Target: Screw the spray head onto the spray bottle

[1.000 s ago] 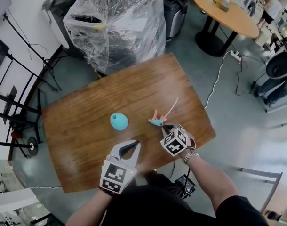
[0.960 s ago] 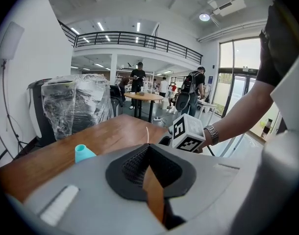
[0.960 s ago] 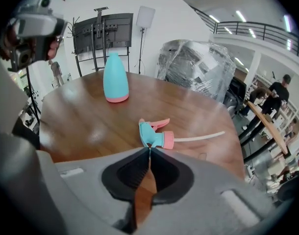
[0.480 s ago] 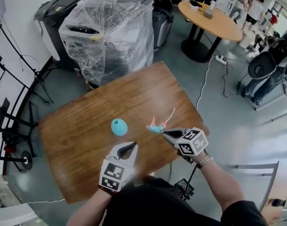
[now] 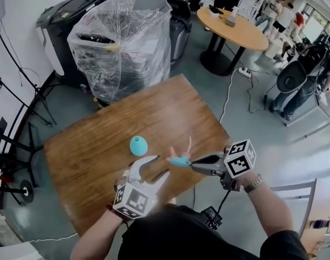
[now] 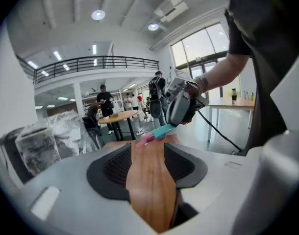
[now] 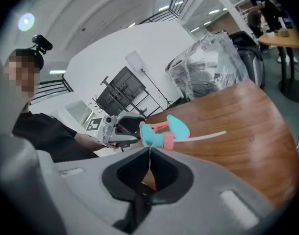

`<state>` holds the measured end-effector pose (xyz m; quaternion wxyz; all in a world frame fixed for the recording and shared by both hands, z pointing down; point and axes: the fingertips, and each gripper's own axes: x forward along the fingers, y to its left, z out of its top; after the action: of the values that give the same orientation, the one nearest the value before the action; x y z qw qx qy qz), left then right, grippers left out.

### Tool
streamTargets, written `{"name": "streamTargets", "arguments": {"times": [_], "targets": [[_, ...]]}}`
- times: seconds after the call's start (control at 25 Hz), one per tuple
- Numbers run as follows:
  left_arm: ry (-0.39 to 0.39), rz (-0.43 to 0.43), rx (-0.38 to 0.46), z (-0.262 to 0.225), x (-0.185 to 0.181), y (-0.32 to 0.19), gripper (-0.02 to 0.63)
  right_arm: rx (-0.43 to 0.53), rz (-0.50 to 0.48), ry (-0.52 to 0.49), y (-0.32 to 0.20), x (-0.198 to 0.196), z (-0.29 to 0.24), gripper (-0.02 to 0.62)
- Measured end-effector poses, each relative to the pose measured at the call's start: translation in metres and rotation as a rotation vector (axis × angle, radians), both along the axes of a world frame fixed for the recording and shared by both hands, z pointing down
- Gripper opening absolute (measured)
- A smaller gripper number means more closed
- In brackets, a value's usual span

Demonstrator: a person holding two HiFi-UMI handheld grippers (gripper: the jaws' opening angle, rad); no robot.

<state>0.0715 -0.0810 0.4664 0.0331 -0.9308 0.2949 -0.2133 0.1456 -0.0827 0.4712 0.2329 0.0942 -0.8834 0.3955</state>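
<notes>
Head view: the right gripper (image 5: pixel 193 166) has its fingers clamped on the teal-and-pink plastic spray head (image 5: pixel 179 159), held over the front edge of the brown wooden counter (image 5: pixel 94 145). The rounded teal spray bottle (image 5: pixel 138 144) stands on the counter, near its left.

Left gripper view: the left gripper (image 6: pixel 147 146) has its fingers opening, with only counter between them.

Right gripper view: closed fingertips pinch the spray head's teal body.
</notes>
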Motion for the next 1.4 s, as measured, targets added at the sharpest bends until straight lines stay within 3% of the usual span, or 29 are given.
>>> {"name": "streamTargets", "arguments": {"times": [0.24, 0.32, 0.44, 0.72, 0.84, 0.96, 1.08, 1.24, 1.4], "targets": [[-0.156, 0.189, 0.187, -0.016, 0.017, 0.027, 0.215, -0.070, -0.119, 0.003, 0.025, -0.006, -0.010, -0.002], [-0.191, 0.225, 0.219, -0.018, 0.022, 0.034, 0.210, -0.085, -0.144, 0.000, 0.029, -0.008, -0.013, -0.001], [-0.221, 0.247, 0.260, -0.019, 0.024, 0.038, 0.153, -0.103, -0.172, -0.007, 0.032, -0.011, -0.016, -0.001], [-0.278, 0.277, 0.278, -0.016, 0.023, 0.044, 0.094, -0.067, -0.147, 0.018, 0.026, -0.012, -0.017, 0.009], [-0.246, 0.271, 0.251, -0.019, 0.026, 0.041, 0.086, -0.006, -0.156, 0.064, 0.024, -0.012, -0.015, 0.076], [-0.242, 0.268, 0.230, -0.016, 0.027, 0.038, 0.086, 0.115, -0.186, 0.149, 0.025, -0.013, -0.013, 0.141], [-0.269, 0.267, 0.192, -0.011, 0.024, 0.034, 0.086, 0.346, -0.245, 0.270, 0.020, -0.017, -0.015, 0.167], [-0.299, 0.264, 0.138, -0.004, 0.024, 0.028, 0.086, 0.706, -0.416, 0.483, 0.018, -0.029, -0.013, 0.167], [-0.323, 0.261, 0.089, 0.002, 0.027, 0.025, 0.086, 0.921, -0.595, 0.654, 0.021, -0.040, 0.007, 0.167]]}}
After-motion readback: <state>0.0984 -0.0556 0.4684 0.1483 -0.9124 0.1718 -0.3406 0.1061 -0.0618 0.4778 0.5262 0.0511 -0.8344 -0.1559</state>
